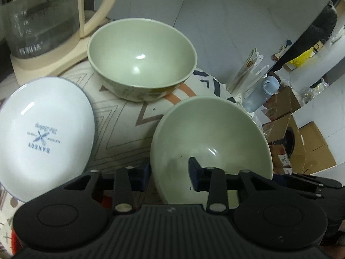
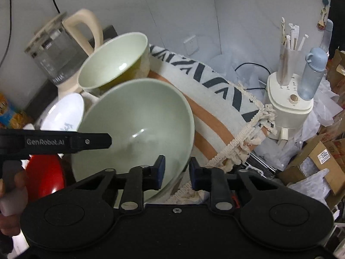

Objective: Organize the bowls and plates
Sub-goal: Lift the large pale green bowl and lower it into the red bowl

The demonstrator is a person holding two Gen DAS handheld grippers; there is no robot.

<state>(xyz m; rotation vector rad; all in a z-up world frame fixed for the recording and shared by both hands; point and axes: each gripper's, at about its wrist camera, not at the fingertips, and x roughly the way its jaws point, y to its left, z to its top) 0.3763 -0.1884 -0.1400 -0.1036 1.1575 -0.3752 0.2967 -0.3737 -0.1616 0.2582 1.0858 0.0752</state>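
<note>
Two pale green bowls sit on a patterned cloth (image 1: 120, 116), one near and one far. The near bowl (image 1: 212, 138) is tilted, and both grippers straddle its rim from opposite sides. The left gripper (image 1: 169, 172) has one finger (image 1: 195, 170) inside the bowl and the other outside its left wall, with the jaws narrowed about the rim, though whether the pads press the wall cannot be told. From the right wrist view, the right gripper (image 2: 176, 172) likewise has its left finger (image 2: 160, 169) inside the same bowl (image 2: 138, 127) and its right finger just outside the rim, over the fringed edge of the cloth (image 2: 215, 116); the gap is narrow and firm contact is again unclear. The far bowl (image 1: 142, 54) stands upright, apart from the near one, just beside a glass kettle (image 1: 43, 21) with a cream handle. A white plate (image 1: 43, 133) with blue lettering lies to the left, tilted. A red object (image 2: 46, 177) shows under the left gripper's body in the right wrist view. At far right a blue-capped bottle (image 2: 311, 73) stands on a cream appliance (image 2: 289, 108).
</note>
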